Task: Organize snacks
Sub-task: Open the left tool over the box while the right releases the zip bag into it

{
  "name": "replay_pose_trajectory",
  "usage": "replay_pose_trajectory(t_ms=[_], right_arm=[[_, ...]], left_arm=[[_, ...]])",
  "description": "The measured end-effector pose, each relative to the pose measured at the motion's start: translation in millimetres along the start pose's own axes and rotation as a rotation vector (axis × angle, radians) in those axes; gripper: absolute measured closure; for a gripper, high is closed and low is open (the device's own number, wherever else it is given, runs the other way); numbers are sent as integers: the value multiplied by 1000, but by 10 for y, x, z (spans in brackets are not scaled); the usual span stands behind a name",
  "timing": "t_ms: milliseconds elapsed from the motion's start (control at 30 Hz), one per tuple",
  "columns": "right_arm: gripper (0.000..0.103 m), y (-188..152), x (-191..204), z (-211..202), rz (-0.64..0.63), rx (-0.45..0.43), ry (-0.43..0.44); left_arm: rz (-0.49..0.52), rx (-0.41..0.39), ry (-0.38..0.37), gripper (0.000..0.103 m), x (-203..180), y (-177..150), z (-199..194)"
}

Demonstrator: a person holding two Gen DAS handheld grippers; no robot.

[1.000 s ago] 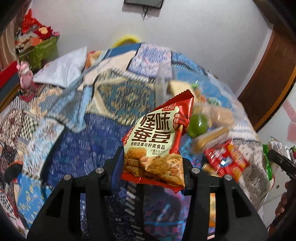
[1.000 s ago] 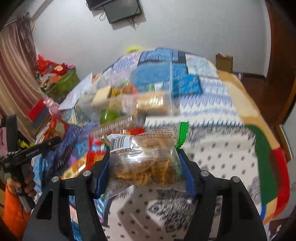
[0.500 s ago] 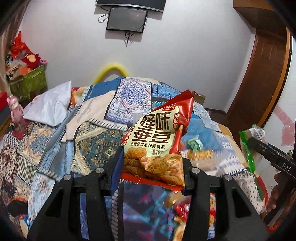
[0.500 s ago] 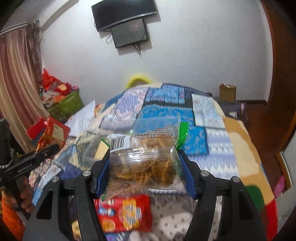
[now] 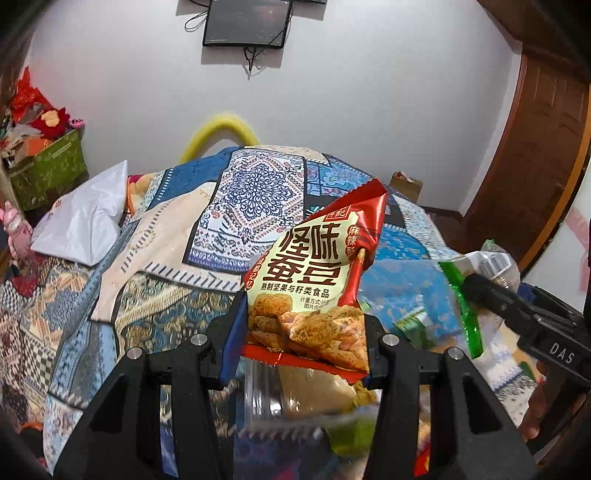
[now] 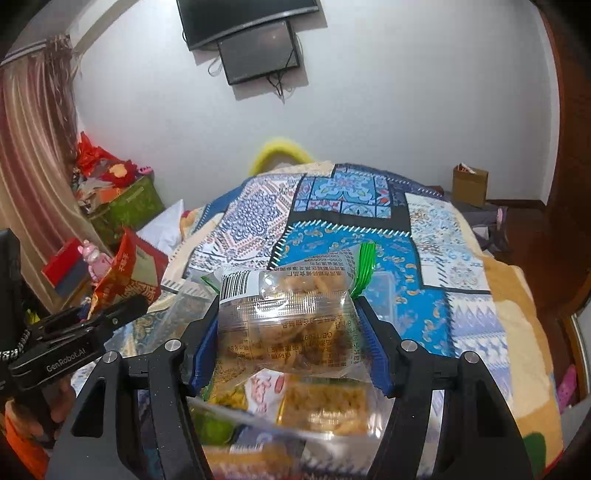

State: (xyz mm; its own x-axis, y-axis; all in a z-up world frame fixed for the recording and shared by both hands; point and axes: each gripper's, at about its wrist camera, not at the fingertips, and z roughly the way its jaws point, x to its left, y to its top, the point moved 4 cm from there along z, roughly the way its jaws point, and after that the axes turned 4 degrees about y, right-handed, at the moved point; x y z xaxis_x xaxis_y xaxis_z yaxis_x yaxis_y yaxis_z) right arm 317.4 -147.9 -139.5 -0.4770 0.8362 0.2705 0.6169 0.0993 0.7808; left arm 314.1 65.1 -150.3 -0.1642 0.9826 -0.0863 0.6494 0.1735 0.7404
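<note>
My left claw point(image 5: 303, 332) is clamped on a red and cream foil snack bag point(image 5: 314, 291), my right claw point(image 6: 291, 339) on a clear plastic packet of fried snacks point(image 6: 291, 317), both up over blurry snacks point(image 6: 321, 406) on the patchwork-quilted bed point(image 5: 255, 192).

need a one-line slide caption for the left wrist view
Left hand-held gripper clamps a red broad-bean snack bag above the patchwork bedspread.

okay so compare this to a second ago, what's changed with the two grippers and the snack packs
Both grippers have lifted and tilted up from the snack pile: the wall screen now shows and the clear snack box sits low in view. Nothing was taken or released. The left gripper still clamps the red broad bean bag; the right gripper still clamps the clear cracker pack.
</note>
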Motion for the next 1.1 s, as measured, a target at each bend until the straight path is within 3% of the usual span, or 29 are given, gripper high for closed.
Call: replay_pose_trajectory(t_ms=[267, 567, 633, 800, 1100], right_arm=[[40, -16, -78, 466, -9, 94, -11], [36, -131, -166, 672, -13, 169, -49], [36, -144, -184, 714, -4, 184, -57], [35, -173, -189, 698, -1, 205, -63], [29, -79, -82, 342, -7, 153, -43]], left_arm=[[54, 45, 40, 54, -70, 27, 488], [108, 29, 73, 57, -134, 47, 591], [99, 41, 65, 50, -129, 41, 594], [47, 77, 18, 40, -96, 28, 528], [22, 43, -30, 32, -101, 57, 37]])
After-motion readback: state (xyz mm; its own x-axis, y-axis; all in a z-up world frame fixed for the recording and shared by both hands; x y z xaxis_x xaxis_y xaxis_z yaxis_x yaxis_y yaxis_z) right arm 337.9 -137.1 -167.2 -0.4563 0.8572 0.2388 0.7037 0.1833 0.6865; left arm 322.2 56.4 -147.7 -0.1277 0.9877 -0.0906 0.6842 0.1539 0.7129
